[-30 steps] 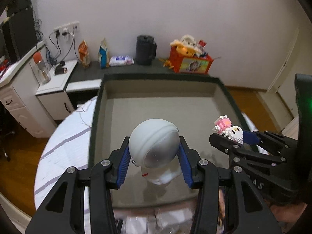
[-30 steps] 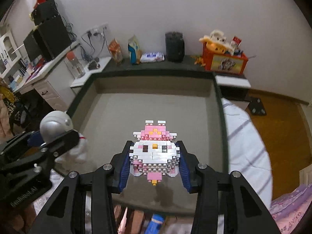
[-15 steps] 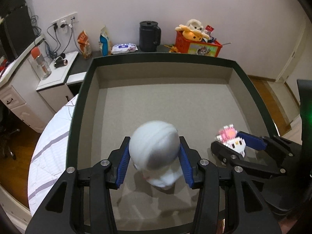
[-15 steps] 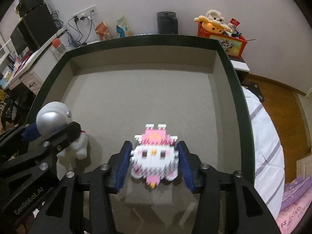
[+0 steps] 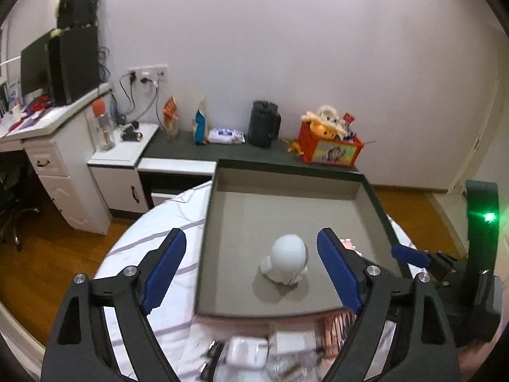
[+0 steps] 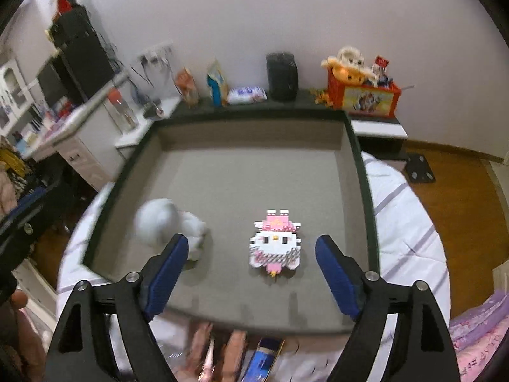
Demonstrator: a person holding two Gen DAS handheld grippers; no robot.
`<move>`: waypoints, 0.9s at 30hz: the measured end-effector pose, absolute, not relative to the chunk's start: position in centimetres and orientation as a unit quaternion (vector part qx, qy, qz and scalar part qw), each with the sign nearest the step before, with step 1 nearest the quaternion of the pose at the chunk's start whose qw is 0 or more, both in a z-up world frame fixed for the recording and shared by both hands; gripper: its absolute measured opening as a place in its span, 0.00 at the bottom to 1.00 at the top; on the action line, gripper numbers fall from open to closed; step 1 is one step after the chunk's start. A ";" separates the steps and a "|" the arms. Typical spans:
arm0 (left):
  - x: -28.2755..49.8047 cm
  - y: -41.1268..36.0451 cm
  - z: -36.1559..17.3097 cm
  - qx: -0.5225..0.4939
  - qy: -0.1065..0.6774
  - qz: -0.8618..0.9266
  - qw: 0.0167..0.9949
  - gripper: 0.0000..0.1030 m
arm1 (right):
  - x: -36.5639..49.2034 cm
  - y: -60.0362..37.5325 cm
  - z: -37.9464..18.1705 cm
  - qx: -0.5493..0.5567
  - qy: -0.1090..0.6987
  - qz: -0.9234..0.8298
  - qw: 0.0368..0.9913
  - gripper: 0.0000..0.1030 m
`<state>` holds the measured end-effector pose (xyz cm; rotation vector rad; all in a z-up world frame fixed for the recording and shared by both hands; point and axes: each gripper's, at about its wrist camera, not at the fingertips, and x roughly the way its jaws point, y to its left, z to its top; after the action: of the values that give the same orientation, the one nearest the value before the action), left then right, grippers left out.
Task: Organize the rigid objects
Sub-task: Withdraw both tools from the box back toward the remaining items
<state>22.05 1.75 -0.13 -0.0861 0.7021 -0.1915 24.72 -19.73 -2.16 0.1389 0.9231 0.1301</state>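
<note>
The white figurine is seen low in the frame's centre, on the grey tray floor (blurred in the right view). The pink block toy is set beside it. Neither is touched: the left gripper and right gripper are being opened, jaws well apart.

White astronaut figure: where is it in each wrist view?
Left wrist: astronaut figure at centre, standing in the tray, clear of the opening jaws.
Right wrist: astronaut figure at left, blurred, beside the pink block figure.
Shared landmark: red toy box behind the tray.
</note>
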 end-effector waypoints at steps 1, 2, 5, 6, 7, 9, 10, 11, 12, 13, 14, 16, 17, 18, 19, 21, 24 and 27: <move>21.1 2.0 0.2 -0.043 0.340 -0.093 0.935 0.85 | 23.7 -19.7 -1.5 0.075 0.435 0.075 0.894 0.86; 20.4 2.2 0.3 -0.046 0.337 -0.094 0.936 0.85 | 23.2 -19.7 -1.2 0.078 0.431 0.080 0.896 0.86; 18.1 2.7 0.8 -0.054 0.331 -0.094 0.938 0.85 | 21.1 -19.7 0.0 0.097 0.412 0.092 0.902 0.87; 17.4 2.8 0.9 -0.059 0.329 -0.092 0.938 0.85 | 20.5 -19.8 0.3 0.107 0.408 0.093 0.902 0.87; 16.7 2.8 1.0 -0.065 0.327 -0.091 0.938 0.85 | 19.7 -19.9 0.5 0.119 0.406 0.095 0.901 0.87; 14.9 2.8 1.0 -0.075 0.318 -0.087 0.941 0.86 | 18.9 -19.9 0.7 0.135 0.395 0.099 0.904 0.87; 14.1 2.7 1.1 -0.078 0.314 -0.084 0.943 0.86 | 18.6 -20.0 0.7 0.139 0.393 0.097 0.904 0.87; 13.6 2.5 1.0 -0.079 0.312 -0.085 0.943 0.88 | 18.2 -20.0 0.7 0.142 0.391 0.093 0.905 0.87; 13.0 2.3 0.9 -0.080 0.312 -0.089 0.942 0.88 | 17.8 -20.0 0.7 0.143 0.389 0.092 0.906 0.87; 12.6 2.1 0.8 -0.080 0.313 -0.090 0.942 0.88 | 17.4 -19.9 0.8 0.143 0.386 0.091 0.907 0.87; 12.1 2.0 0.7 -0.082 0.314 -0.090 0.942 0.88 | 17.0 -19.8 0.8 0.143 0.384 0.089 0.908 0.87; 11.1 1.8 0.5 -0.092 0.312 -0.090 0.941 0.88 | 16.5 -19.8 1.2 0.144 0.381 0.093 0.909 0.87; 10.5 1.7 0.4 -0.098 0.309 -0.089 0.942 0.88 | 16.2 -19.7 1.4 0.142 0.379 0.093 0.910 0.87; 9.9 1.6 0.3 -0.108 0.305 -0.081 0.943 0.88 | 15.9 -19.7 1.4 0.141 0.377 0.094 0.911 0.87; 9.4 1.6 0.1 -0.120 0.300 -0.073 0.944 0.88 | 15.7 -19.7 1.5 0.140 0.377 0.090 0.911 0.87; 8.4 1.5 -0.1 -0.144 0.287 -0.057 0.945 0.91 | 15.2 -20.0 1.7 0.144 0.376 0.090 0.911 0.87; 7.0 1.1 -0.2 -0.169 0.265 -0.021 0.949 0.96 | 14.7 -20.5 1.8 0.150 0.375 0.076 0.912 0.87; 6.8 0.9 -0.1 -0.167 0.259 -0.017 0.951 0.97 | 14.1 -21.0 1.9 0.150 0.369 0.056 0.915 0.87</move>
<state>6.81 0.86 -0.12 -0.3395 0.5267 -0.0336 14.11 -20.98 1.90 0.3084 0.7603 0.1162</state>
